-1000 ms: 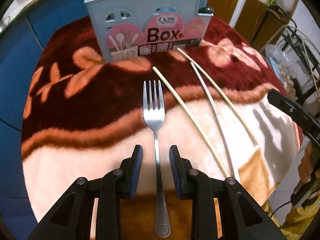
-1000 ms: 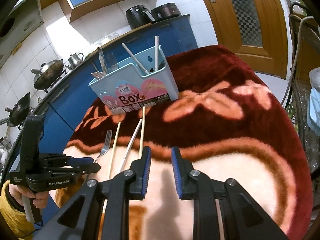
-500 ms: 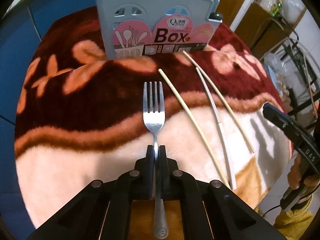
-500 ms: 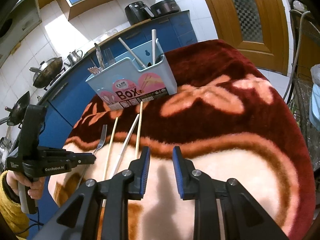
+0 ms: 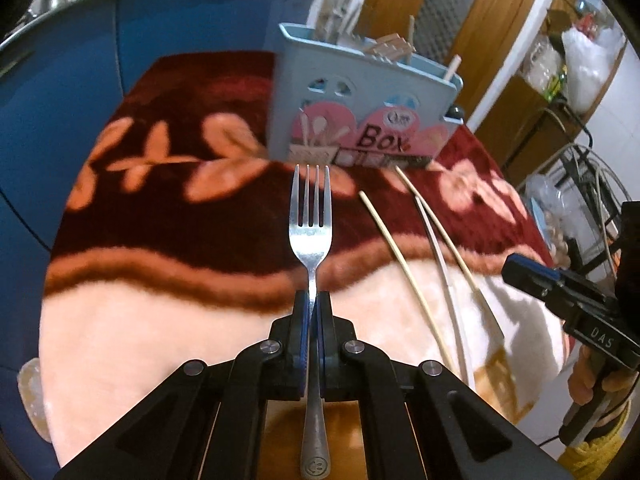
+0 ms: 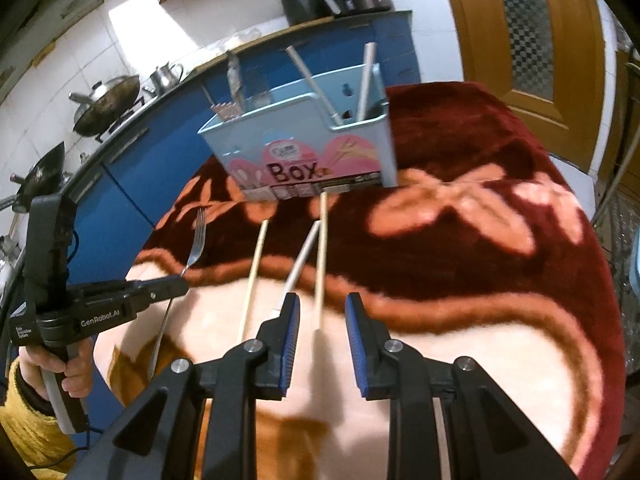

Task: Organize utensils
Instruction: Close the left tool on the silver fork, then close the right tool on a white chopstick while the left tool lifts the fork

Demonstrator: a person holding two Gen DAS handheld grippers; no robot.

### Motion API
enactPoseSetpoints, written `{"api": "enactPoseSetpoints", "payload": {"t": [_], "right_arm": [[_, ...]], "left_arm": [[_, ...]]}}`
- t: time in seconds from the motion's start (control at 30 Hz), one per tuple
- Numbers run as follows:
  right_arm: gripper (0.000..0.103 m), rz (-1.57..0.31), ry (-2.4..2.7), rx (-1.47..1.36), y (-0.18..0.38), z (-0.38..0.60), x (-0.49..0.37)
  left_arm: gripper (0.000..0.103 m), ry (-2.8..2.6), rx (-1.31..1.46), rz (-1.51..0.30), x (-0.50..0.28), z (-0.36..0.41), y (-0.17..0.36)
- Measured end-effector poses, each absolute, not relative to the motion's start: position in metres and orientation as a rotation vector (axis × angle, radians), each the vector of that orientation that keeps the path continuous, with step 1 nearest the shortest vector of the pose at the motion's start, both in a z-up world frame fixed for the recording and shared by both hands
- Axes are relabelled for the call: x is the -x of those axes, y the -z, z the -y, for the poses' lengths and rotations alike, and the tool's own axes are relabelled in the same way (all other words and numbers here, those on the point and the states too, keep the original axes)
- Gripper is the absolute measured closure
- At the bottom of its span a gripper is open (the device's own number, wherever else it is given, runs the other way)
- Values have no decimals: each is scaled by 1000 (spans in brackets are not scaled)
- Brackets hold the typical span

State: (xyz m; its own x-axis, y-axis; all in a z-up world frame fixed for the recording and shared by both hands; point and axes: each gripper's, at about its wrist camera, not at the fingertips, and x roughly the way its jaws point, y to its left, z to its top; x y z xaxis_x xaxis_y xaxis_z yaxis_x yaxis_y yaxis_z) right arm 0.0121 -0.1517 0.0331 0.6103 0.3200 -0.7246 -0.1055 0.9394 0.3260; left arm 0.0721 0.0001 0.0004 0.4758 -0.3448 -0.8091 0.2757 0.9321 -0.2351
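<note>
My left gripper [image 5: 311,300] is shut on the handle of a steel fork [image 5: 310,216] and holds it lifted, tines pointing at the light-blue utensil box [image 5: 360,112]. In the right wrist view the left gripper [image 6: 182,280] shows at the left with the fork [image 6: 196,236] tilted up. My right gripper [image 6: 319,316] is open and empty, low over the near ends of three chopsticks [image 6: 322,256] that lie on the blanket in front of the box [image 6: 304,156]. The chopsticks also show in the left wrist view [image 5: 400,264]. The box holds several utensils.
The table is covered by a dark red and cream flowered blanket [image 6: 480,248]. Blue kitchen cabinets [image 6: 132,184] with woks and a kettle stand behind it. A wooden door [image 6: 532,28] is at the back right. A wire rack [image 5: 592,184] stands beside the table.
My left gripper closed on the fork's handle and lifted it off the blanket, swinging left. My right gripper moved forward and lower, over the chopsticks' near ends, still open.
</note>
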Motion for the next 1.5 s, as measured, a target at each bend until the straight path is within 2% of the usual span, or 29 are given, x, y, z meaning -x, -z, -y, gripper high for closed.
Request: {"api": "enactPoseSetpoints", "payload": {"t": [0.47,0.83,0.93,1.0,1.2,1.5], "right_arm": [[77,-1082,-293,-197,-22,110,-51],[77,-1301,-290,-299,-2,113,-88],[84,-1338,-288,-308,-1,114,-95],[91,-1345,-282,-295,0,114,-97],[95,-1315,-326,-392,0,127,-90],[96,-1165,-444,-515,-17,143,-66]], "left_arm": [[100,355,121,-905,-66,-17,-2],[100,377,138,-849,-61,-26,-6],[100,382,141,-844,-60,-25,-6],[100,386,142,-842,-59,-23,-6],[100,409,153,-816,-53,-20,-10],[100,410,200,-760,-45,-21,-23]]}}
